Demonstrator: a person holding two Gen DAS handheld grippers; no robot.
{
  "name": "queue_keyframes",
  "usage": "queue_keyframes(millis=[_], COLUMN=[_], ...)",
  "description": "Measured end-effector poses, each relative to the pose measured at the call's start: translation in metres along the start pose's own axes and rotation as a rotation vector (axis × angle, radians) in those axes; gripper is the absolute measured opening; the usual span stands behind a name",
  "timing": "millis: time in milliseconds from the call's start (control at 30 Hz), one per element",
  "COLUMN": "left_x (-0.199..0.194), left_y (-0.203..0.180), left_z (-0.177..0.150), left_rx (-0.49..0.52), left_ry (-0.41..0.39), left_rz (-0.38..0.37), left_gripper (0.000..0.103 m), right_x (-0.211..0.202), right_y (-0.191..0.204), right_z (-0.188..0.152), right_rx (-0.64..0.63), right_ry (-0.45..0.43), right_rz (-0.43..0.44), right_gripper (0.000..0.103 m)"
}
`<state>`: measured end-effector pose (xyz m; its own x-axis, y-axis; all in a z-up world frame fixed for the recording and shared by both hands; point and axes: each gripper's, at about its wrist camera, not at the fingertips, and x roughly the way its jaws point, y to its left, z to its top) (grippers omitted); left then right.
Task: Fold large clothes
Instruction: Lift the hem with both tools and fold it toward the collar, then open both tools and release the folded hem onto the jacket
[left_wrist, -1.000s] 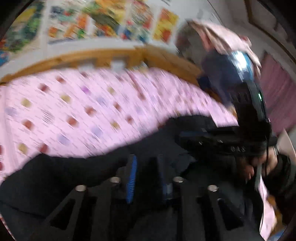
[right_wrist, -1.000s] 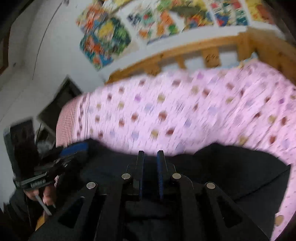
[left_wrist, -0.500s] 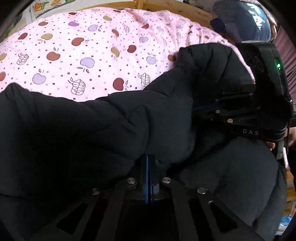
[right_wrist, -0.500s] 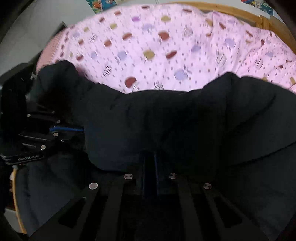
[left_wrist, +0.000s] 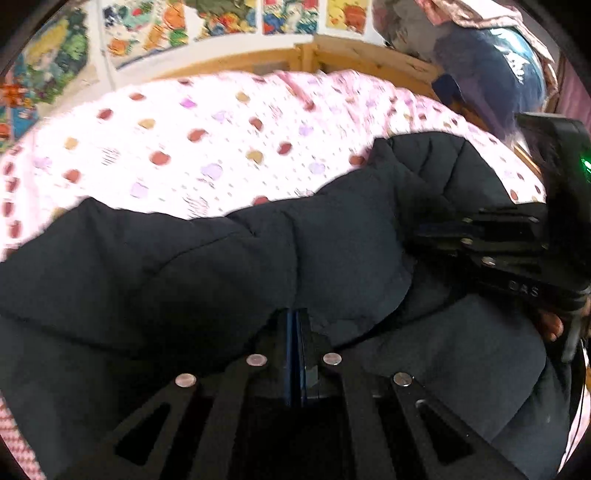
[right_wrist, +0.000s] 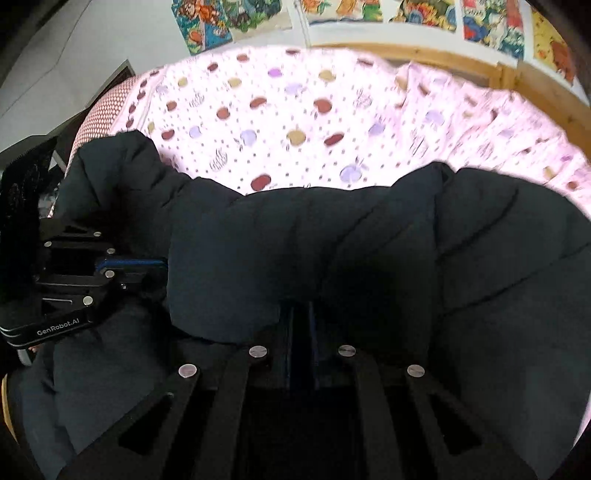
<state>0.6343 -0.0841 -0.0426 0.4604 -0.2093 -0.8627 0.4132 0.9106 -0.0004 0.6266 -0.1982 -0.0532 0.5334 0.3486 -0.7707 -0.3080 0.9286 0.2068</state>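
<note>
A black quilted jacket (left_wrist: 221, 266) lies bunched across the near part of a bed, and in the right wrist view the same jacket (right_wrist: 369, 240) fills the lower half. My left gripper (left_wrist: 295, 321) is shut on a fold of it, blue pads together and tips buried under the fabric. My right gripper (right_wrist: 301, 317) is shut on another fold the same way. Each gripper shows in the other's view: the right gripper (left_wrist: 436, 232) at the right, the left gripper (right_wrist: 147, 264) at the left, both biting the jacket's raised edge.
The bed's pink sheet with an apple print (left_wrist: 184, 147) stretches beyond the jacket to a wooden bed frame (left_wrist: 354, 55). Colourful posters (left_wrist: 147, 29) hang on the wall. A blue and pink bundle (left_wrist: 491, 74) sits at the far right corner. A person's fingers (left_wrist: 550, 325) hold the right gripper.
A second ago both pairs of jaws stood slightly apart; now they are pressed together on the jacket. Both grippers have carried the jacket's edge over the bed, and the views tilted down, then back up.
</note>
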Motion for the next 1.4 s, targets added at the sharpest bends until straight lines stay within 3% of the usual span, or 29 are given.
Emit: queue_keyframes(millis=[67,133,167,200,233,267,400,533,700,1067,1400], left_x=[-0.013,-0.028,-0.036,-0.041,-0.050,-0.060,-0.090,-0.131,-0.173,-0.257,-0.300], left_y=[-0.002,-0.003,-0.004,-0.005,-0.007,-0.008,-0.008,-0.012,-0.022,-0.051,-0.076], left_z=[0.001,0.000,-0.001,-0.002,-0.004,-0.006,-0.007,-0.015,-0.027,-0.074,-0.122], left_rx=[-0.024,-0.058,-0.078,-0.091,-0.110,-0.129,-0.172,-0.192,-0.180,-0.174,-0.126], left_ry=[-0.027,-0.059,-0.072,-0.083,-0.102,-0.123,-0.186,-0.242,-0.303,-0.401,-0.416], left_rz=[0.028,0.046,0.058,0.064,0.069,0.073,0.080,0.098,0.125,0.148,0.157], left_gripper=[0.011,0.026,0.032,0.045,0.059,0.064,0.078,0.095,0.100,0.103,0.103], right_x=[-0.016,-0.029,-0.038,-0.049,-0.051,-0.060,-0.093,-0.136,-0.186,-0.269,-0.309], right_y=[0.006,0.006,0.008,0.010,0.002,0.002,-0.003,-0.009,-0.004,0.024,0.046], right_z=[-0.002,-0.002,-0.004,-0.006,0.003,0.002,-0.001,-0.006,-0.018,-0.057,-0.106], right_rx=[0.000,-0.001,0.005,0.018,0.028,0.039,0.042,0.052,0.072,0.030,-0.003], right_ry=[-0.026,-0.044,-0.056,-0.076,-0.090,-0.111,-0.157,-0.217,-0.274,-0.364,-0.384], right_rz=[-0.021,-0.037,-0.040,-0.046,-0.047,-0.047,-0.084,-0.116,-0.153,-0.190,-0.107], right_gripper=[0.008,0.013,0.024,0.042,0.050,0.056,0.057,0.072,0.082,0.088,0.092])
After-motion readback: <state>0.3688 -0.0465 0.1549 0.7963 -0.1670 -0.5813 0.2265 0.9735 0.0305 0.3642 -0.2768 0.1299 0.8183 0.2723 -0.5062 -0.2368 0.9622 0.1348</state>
